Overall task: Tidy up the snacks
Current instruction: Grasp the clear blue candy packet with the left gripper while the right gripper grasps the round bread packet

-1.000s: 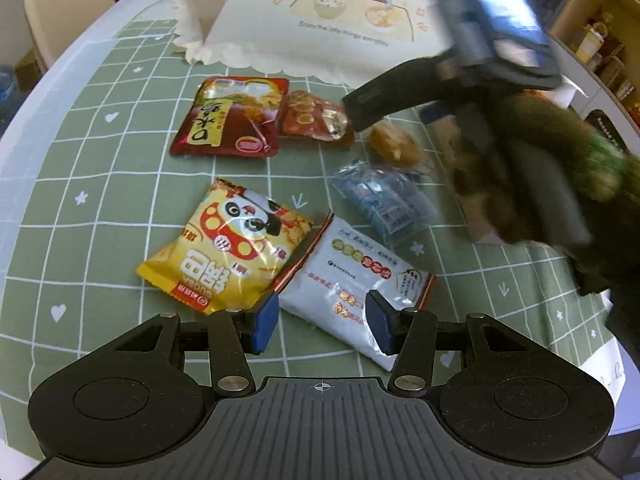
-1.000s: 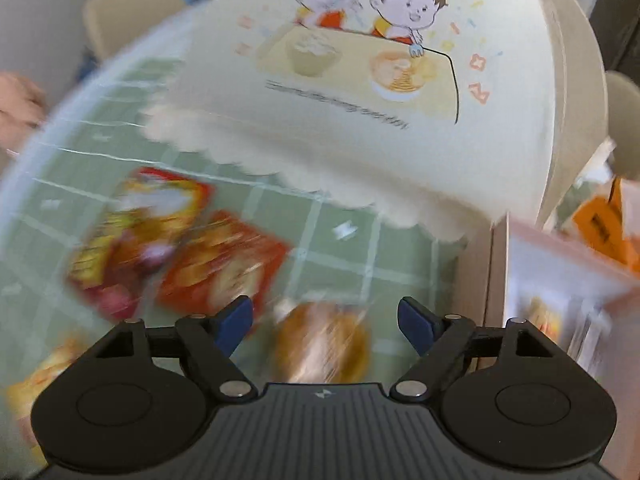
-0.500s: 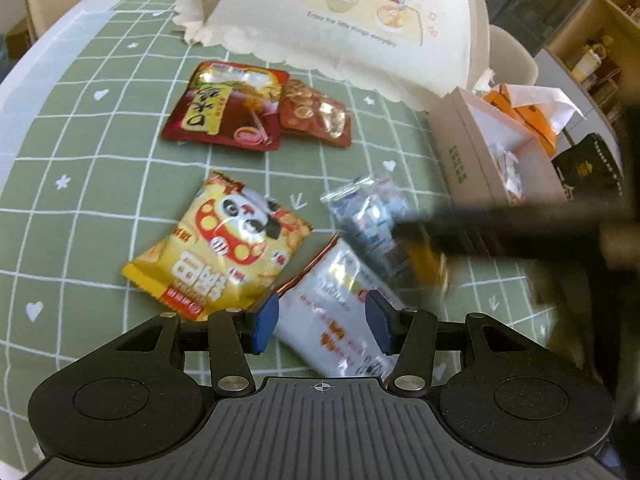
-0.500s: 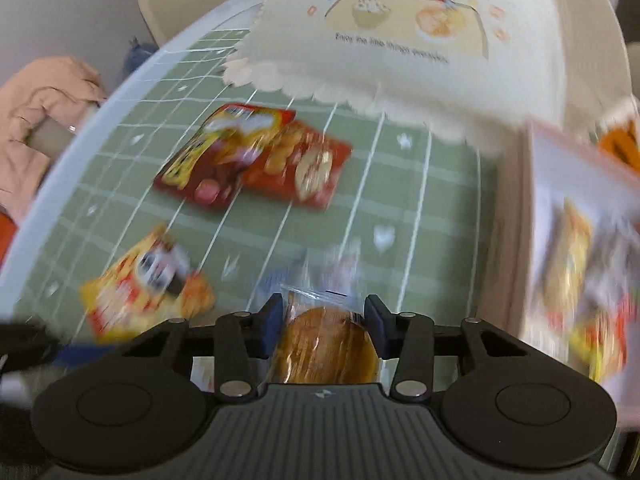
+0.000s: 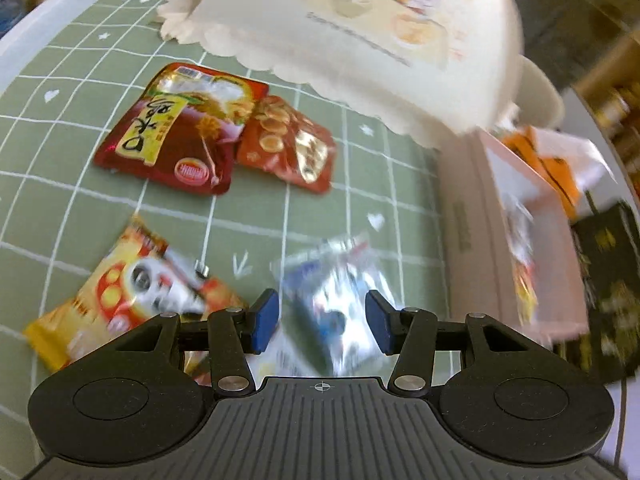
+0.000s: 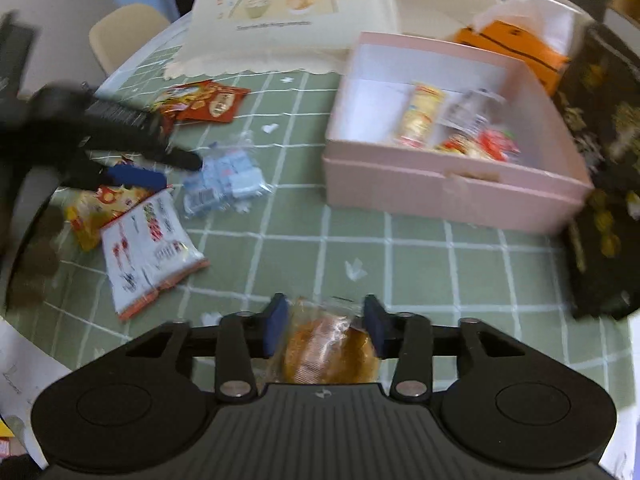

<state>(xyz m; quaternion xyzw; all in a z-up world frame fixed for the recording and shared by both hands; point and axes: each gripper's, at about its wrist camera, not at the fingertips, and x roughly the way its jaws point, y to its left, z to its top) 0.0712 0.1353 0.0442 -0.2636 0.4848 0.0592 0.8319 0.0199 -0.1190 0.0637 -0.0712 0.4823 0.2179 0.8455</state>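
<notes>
The right gripper (image 6: 326,330) hangs above the green checked tablecloth (image 6: 420,256), tilted down toward it, its blue pads clamped on a wrapped golden bun (image 6: 330,354) that sits between them close to the gripper body. The left gripper (image 5: 322,322) is also angled down at the table, its jaws parted with a gap on either side of the blurred clear bag of blue sweets (image 5: 336,304) lying just ahead and beneath them.

Half a second ago the left gripper pointed at the white packet; it has since shifted forward, so the bag of sweets now lies between its pads. The right gripper has pulled back from the snacks with the bun, and the pink box (image 6: 452,188) now stands well ahead of it, to the right.

Left of the left gripper lies the yellow panda bag (image 5: 132,300); farther ahead are a dark red packet (image 5: 176,136) and an orange-red packet (image 5: 292,148), touching each other, with the cream food cover (image 5: 360,40) behind them. In the right wrist view the white packet (image 6: 148,248) lies ahead to the left. The box already holds several snacks; a black patterned bag (image 6: 600,160) stands just to its right.
</notes>
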